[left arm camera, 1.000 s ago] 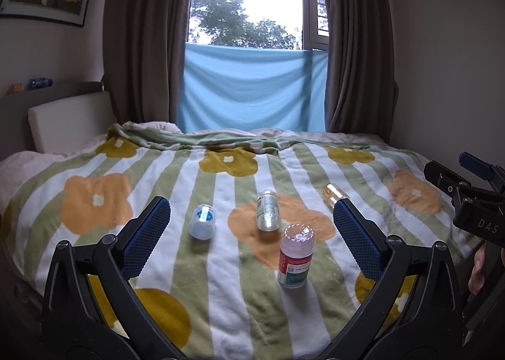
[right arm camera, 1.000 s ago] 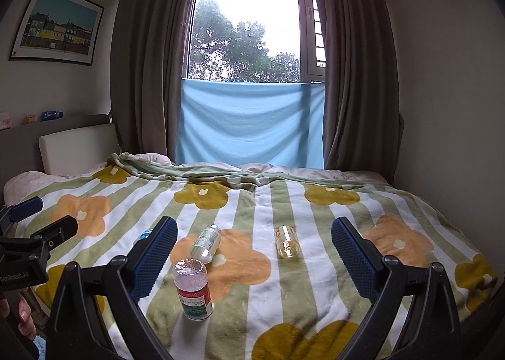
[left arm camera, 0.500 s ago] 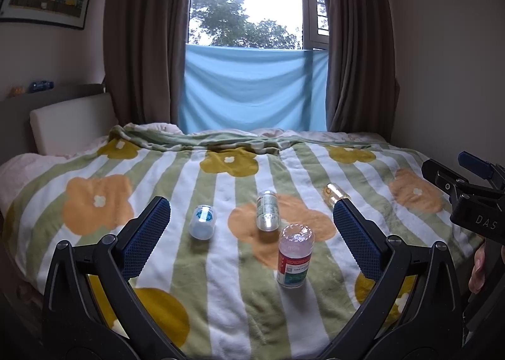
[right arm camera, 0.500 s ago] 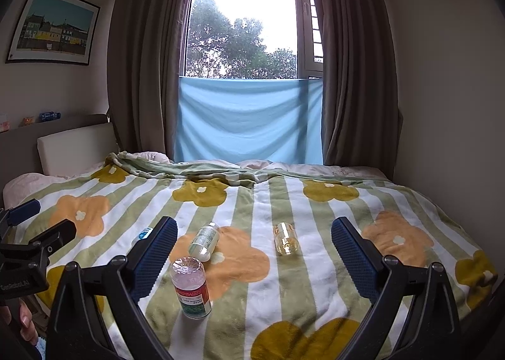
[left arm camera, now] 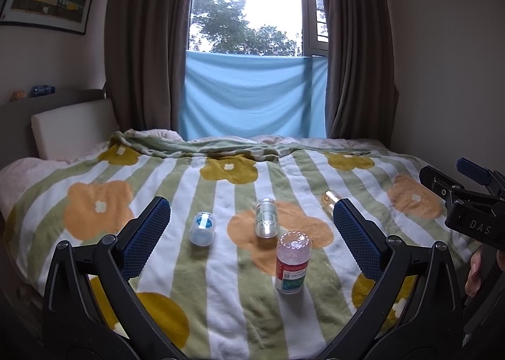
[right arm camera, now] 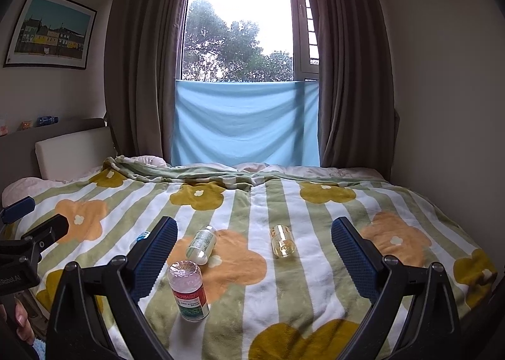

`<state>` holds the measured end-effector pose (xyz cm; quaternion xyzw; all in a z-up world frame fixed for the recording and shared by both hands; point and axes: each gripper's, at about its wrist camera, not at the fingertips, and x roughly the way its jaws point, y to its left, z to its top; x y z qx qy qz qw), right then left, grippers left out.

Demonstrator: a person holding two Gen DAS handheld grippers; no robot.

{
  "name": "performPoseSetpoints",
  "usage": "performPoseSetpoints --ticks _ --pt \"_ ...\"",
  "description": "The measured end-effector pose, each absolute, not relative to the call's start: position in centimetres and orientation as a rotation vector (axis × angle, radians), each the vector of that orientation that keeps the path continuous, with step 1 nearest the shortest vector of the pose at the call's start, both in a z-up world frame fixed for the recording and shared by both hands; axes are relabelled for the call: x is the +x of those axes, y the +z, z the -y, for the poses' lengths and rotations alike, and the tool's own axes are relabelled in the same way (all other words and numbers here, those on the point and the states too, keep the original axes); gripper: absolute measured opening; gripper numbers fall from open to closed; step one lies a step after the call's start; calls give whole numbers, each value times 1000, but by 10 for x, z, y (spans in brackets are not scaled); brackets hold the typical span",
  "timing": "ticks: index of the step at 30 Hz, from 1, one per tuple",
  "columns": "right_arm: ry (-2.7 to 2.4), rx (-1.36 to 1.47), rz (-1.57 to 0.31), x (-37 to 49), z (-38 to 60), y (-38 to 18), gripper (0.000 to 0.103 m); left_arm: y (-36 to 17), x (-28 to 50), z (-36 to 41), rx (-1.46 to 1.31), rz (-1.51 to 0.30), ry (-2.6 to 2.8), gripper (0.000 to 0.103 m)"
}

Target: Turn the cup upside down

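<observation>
Hovering both tongs over the bed (left arm camera: 221, 312), nothing gripped. Left tongs (left arm camera: 251, 238) are gaping wide, blue pads either side of the items; right tongs (right arm camera: 252, 249) are gaping wide too, empty.

Four small containers are sitting on the striped flower blanket (right arm camera: 315, 281):
- Upright one w/ red-green label (left arm camera: 292, 262), also (right arm camera: 188, 290), is standing nearest me, clear pinkish upper part, ribbed end facing up. Can't tell what's inside. I'm taking this as the cup, but can't confirm which end is the mouth.
- Clear bottle w/ pale green label (left arm camera: 266, 218), (right arm camera: 202, 244), is lying on its side on the orange flower, just behind the upright one, not touching it.
- Yellowish glass container (right arm camera: 282, 240) is lying on its side to the right, looks like amber liquid inside; in left wrist view it's (left arm camera: 328, 199), partly hidden by the right pad.
- White container w/ blue mark (left arm camera: 202, 229) is lying left of the others; in right wrist view it's mostly hidden behind the left pad.

Right tongs' frame is showing at right edge of left wrist view, w/ fingertips (left arm camera: 472, 274) of the person's hand below it.
</observation>
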<state>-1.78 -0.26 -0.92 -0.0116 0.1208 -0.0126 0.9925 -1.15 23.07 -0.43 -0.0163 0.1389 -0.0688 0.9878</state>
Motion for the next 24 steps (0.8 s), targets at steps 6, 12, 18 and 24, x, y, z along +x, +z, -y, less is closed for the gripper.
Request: performPoseSetpoints --ticks 6,12,18,24 --pt "-26 -20 -243 -18 3 -8 98 0 -13 -229 -24 -274 -129 103" --pt "-30 -21 -245 -18 3 -6 98 2 -18 -223 2 -256 -108 103" --pt "-31 -21 -245 -18 3 -6 98 5 -24 -220 2 -227 -89 103" --pt "-35 -19 -244 -19 4 -4 98 6 -26 -223 -33 -216 -116 103"
